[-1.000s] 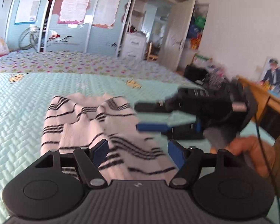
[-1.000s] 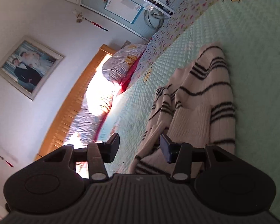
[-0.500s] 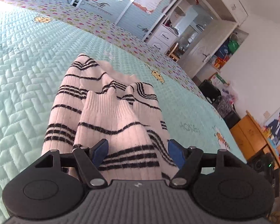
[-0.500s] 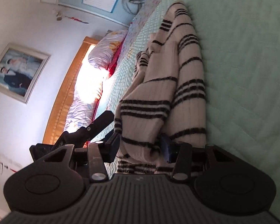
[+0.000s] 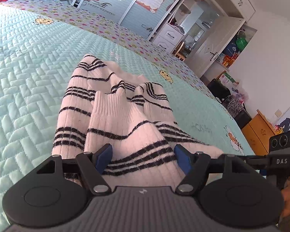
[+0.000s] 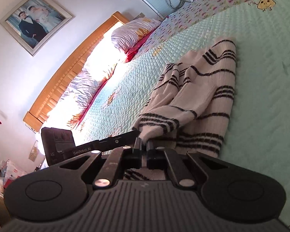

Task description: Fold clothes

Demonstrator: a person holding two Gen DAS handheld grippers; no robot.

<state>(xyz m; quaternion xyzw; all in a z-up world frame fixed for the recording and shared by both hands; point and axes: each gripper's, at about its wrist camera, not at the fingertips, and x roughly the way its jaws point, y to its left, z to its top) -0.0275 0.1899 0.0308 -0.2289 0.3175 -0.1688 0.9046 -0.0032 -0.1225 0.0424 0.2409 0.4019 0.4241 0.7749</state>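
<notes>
- Left wrist view shows us the quilted bedspread (image 5: 29, 61) filling most of the scene, pale green and flat, with nothing else lying on its near stretch.
- On it we see the striped sweater (image 5: 116, 116), cream with dark bands, bunched into folds; its long axis runs away from both of our hands toward the far side of the bed.
- Our left gripper (image 5: 143, 160) sits at the sweater's near end with its jaws standing wide; cloth lies between the blue pads (image 5: 104, 157), but we cannot tell that they press on it, so we judge it not yet gripping.
- Our right gripper (image 6: 143, 148) is at the same near end, close beside the left one, and its jaws have just been closing; they now pinch a striped edge of the knit.
- We judge the coming move turns on this: both hands sit at the near hem and the garment stretches straight ahead, so a fold would carry that edge forward along its length.
</notes>
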